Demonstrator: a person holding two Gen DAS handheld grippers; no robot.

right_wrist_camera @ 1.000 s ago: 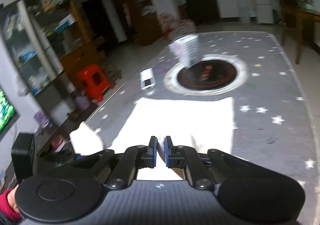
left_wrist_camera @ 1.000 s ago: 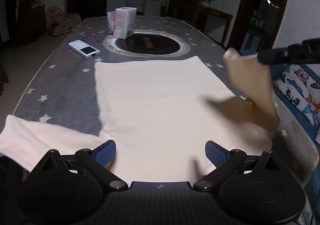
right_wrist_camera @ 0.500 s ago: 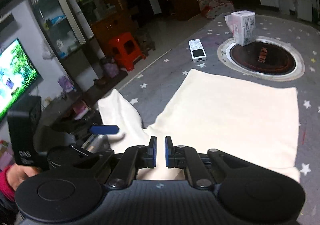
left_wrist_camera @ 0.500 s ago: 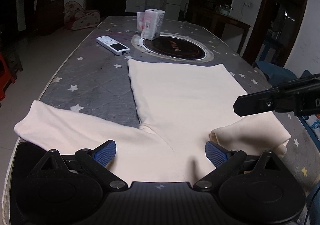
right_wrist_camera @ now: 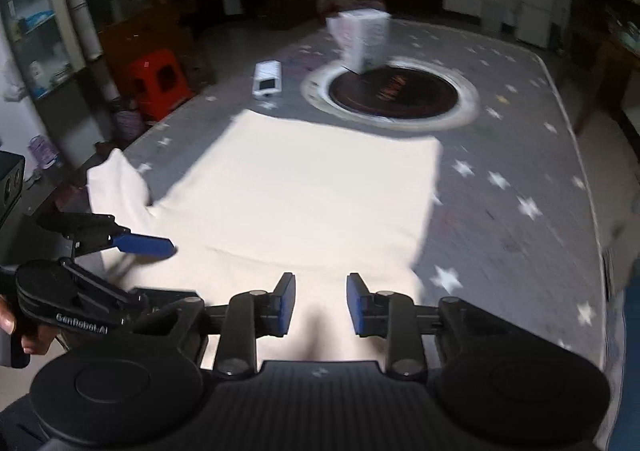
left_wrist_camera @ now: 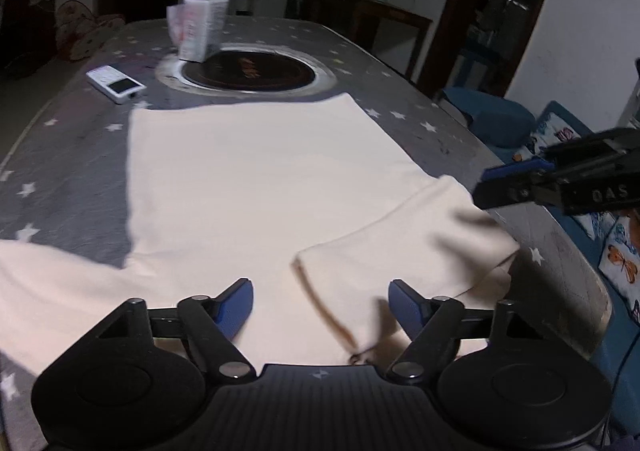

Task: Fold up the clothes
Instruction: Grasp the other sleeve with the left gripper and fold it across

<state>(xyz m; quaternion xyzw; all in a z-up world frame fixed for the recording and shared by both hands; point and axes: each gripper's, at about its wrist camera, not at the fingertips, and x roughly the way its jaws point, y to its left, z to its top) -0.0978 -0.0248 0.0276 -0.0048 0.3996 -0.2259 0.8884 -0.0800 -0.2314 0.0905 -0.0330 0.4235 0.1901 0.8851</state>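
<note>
Starry table (left_wrist_camera: 72, 171), cream shirt (left_wrist_camera: 256, 187), both jaws parted.

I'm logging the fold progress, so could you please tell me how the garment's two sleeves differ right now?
The right sleeve is folded inward and lies on the cream garment's body; the left sleeve is spread outward on the star-patterned table cover. The right sleeve's cuff points toward the middle, the left sleeve's away. Both are the same cream fabric, and neither is held by a hand-held gripper.

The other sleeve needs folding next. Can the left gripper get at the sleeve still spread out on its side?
Probably yes. The left gripper is open and holds nothing, and the unfolded sleeve lies flat on the table beside it with nothing on top.
</note>
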